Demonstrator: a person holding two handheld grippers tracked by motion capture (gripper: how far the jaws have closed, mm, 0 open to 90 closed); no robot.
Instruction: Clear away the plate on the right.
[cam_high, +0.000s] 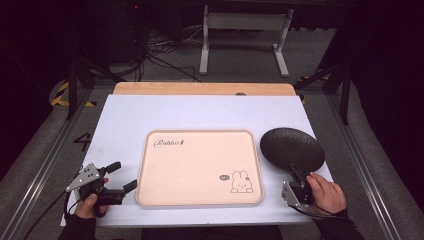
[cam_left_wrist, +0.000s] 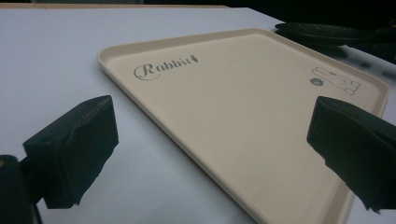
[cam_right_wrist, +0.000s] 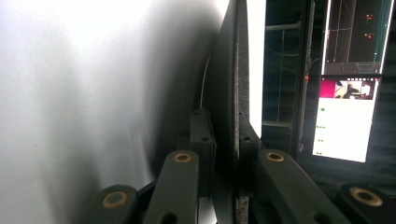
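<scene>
Dark floor with cables and a metal frame lies behind the desk (cam_high: 200, 112), whose top is white, with a wooden strip along the far edge; near the middle of the near half lies a beige tray (cam_high: 200, 167) with the word "Rabbit" and a small rabbit drawing, flat and with nothing on it.

At the right edge of the desk, close to the near right corner, the right hand-held gripper (cam_high: 298, 176) is clamped on the rim of a black round plate (cam_high: 292, 147); in the right gripper view the jaws stand together with the plate's (cam_right_wrist: 229, 116) thin edge between the pads. The plate seems tilted and lifted on its near side, but whether its far side touches the desk I cannot tell. It is just beside the right edge of the tray, apart from it.

At the near left corner the left hand-held gripper (cam_high: 122, 177) rests low with its jaws wide apart and nothing between them; it points toward the left edge of the tray, which the left gripper view shows as tray (cam_left_wrist: 243, 112) just ahead.

The relation that matters: the tray lies to the left of the held plate, toward the middle of the desk; the right hand is the nearer one and already has the plate, so I judge the coming move is a short carry leftward over the tray rim, keeping the plate above the raised edge.
</scene>
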